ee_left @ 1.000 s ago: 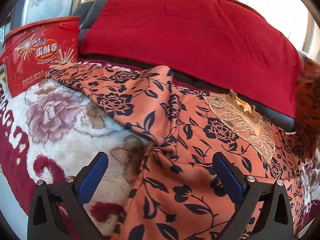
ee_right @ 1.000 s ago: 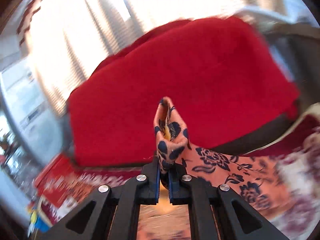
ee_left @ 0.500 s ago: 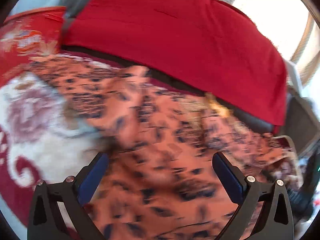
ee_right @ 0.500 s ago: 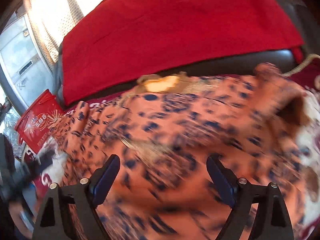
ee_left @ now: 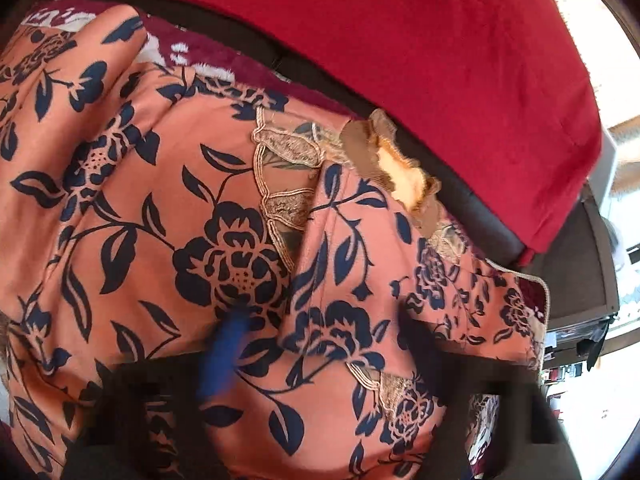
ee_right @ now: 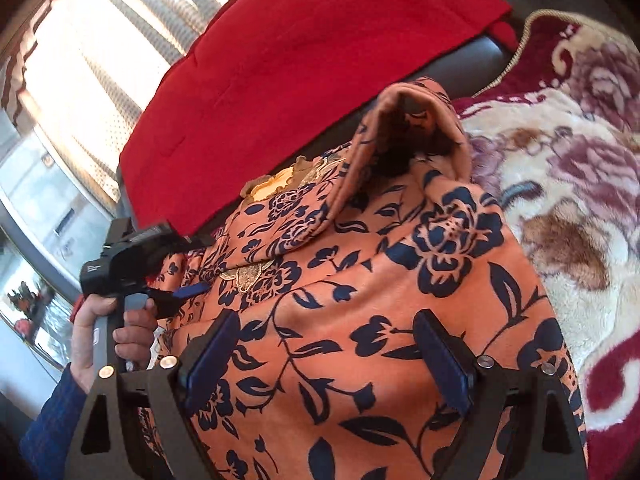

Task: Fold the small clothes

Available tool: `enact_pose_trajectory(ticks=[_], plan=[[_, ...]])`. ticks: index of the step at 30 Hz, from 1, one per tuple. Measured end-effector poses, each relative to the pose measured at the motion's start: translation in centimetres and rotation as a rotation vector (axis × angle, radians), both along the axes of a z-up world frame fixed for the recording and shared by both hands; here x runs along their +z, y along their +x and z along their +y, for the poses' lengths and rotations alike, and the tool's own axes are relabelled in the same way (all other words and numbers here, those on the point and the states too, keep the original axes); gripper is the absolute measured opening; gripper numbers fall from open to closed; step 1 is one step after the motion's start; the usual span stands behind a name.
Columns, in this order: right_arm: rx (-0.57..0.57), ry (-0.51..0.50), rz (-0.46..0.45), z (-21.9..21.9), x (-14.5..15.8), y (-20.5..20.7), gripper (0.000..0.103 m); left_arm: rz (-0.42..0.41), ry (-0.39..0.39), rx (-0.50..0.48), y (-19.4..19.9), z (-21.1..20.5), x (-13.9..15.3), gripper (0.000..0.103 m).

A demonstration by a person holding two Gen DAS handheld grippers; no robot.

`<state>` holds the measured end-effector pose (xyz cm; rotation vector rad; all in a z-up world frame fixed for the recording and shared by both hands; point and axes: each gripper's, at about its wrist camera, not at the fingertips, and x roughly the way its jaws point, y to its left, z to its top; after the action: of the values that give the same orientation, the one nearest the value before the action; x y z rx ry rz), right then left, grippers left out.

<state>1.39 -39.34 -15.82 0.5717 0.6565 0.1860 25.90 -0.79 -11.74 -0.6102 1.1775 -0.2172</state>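
An orange garment (ee_left: pixel 168 208) with a dark blue flower print and gold lace trim lies spread on a floral blanket, its sides folded in over the middle. It also fills the right wrist view (ee_right: pixel 392 288). My left gripper (ee_left: pixel 320 360) is blurred low over the garment, its fingers apart with only cloth beneath. My right gripper (ee_right: pixel 326 360) is open just above the garment and holds nothing. In the right wrist view the left gripper (ee_right: pixel 176 284) shows at the left in a hand. A sleeve end (ee_right: pixel 420 120) stands up in a loop.
A red cushion (ee_left: pixel 420 40) leans on a dark sofa back behind the garment, also in the right wrist view (ee_right: pixel 304 52). A white and maroon floral blanket (ee_right: pixel 572 184) covers the seat to the right. Bright curtains (ee_right: pixel 100 40) hang at the far left.
My right gripper let go of the sleeve it held up and opened; the sleeve now lies folded over the garment. Both grippers came down close over the cloth. The left one shifted right.
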Motion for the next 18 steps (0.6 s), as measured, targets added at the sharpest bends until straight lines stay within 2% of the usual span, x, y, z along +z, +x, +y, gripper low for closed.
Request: enact_pose_trajectory(ticks=[1,2,3,6,8,10,13,15,18], plan=[[0.000,0.009,-0.004,-0.1,-0.1,0.1,0.090,0.024,0.026,-0.003,0.2,-0.1,-0.2,0.009],[-0.002,0.016,-0.008,-0.2,-0.1,0.2,0.090,0.017,0.023,0.006,0.2,0.0,0.2,0.009],[-0.003,0.027,-0.010,-0.4,-0.1,0.2,0.090,-0.032,0.034,0.020,-0.3,0.2,1.4,0.008],[-0.021,0.054,-0.021,-1.1,0.2,0.0,0.090,-0.293,0.170,0.062,-3.7,0.8,7.2,0.008],[-0.044,0.093,-0.029,-2.1,0.6,-0.1,0.090,-0.398,0.219,0.116,-5.7,2.0,9.4,0.008],[-0.066,0.125,-0.041,-3.1,1.2,0.1,0.090,-0.392,0.262,0.100,-6.0,2.5,8.9,0.008],[-0.080,0.148,-0.046,-4.4,3.0,2.0,0.090,-0.268,0.333,0.089,-4.5,3.0,4.6,0.008],[-0.062,0.170,-0.060,-4.9,4.4,3.6,0.090,-0.197,0.336,0.119,-3.6,4.3,2.1,0.008],[-0.063,0.175,-0.065,-5.6,6.6,6.6,0.092,-0.143,0.289,0.137,-3.7,5.4,0.0,0.008]])
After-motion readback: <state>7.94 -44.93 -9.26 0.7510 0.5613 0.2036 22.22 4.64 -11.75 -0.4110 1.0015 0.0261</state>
